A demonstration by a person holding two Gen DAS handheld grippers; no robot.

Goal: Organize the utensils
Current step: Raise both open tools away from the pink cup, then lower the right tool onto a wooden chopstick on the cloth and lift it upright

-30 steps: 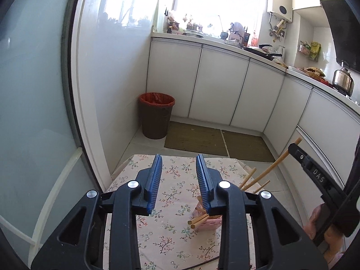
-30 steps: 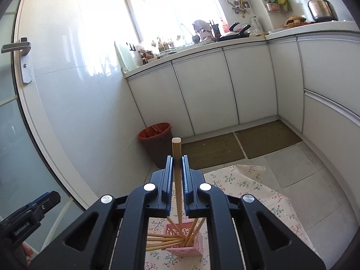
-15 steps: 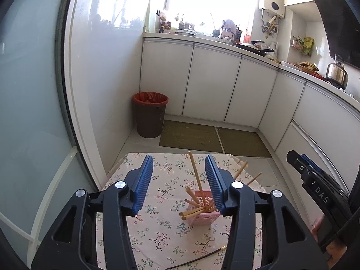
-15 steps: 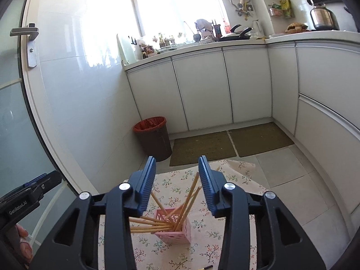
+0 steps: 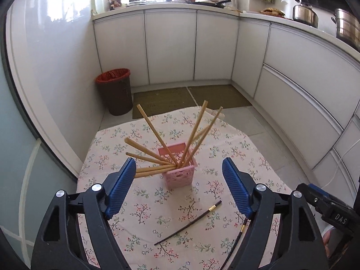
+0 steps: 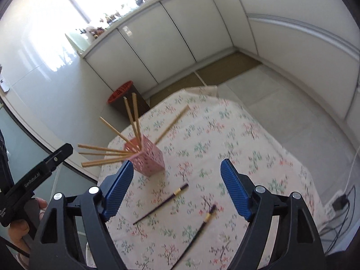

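Both tongs hang wide apart and empty above the bench: the left tongs (image 5: 178,186) frame the small pink lattice plastic holder (image 5: 177,168), and the right tongs (image 6: 176,190) look down on the two dark chopsticks that lie loose on the cloth.

The holder stands upright near the middle of the bench with its white, flower-printed tablecloth (image 5: 144,202). A spray of pale wooden chopsticks (image 5: 155,132) already sits in it, leaning outward in every direction, several sloping low toward the left.

The slim black chopstick with a gold band (image 6: 160,203) lies flat just in front of the holder, apart from it. The second black, gold-banded chopstick (image 6: 199,229) lies near the first, closer to the right tongs and partly blurred in that view.

As a judgement, the wooden set looks stowed and the step in hand is collecting the dark pair. The next move calls for bringing the right tongs down over one black stick, fingers either side of its shaft, closing low against the cloth, then tipping it upright to thread it into the crowded holder without knocking the leaning sticks or toppling the light basket.
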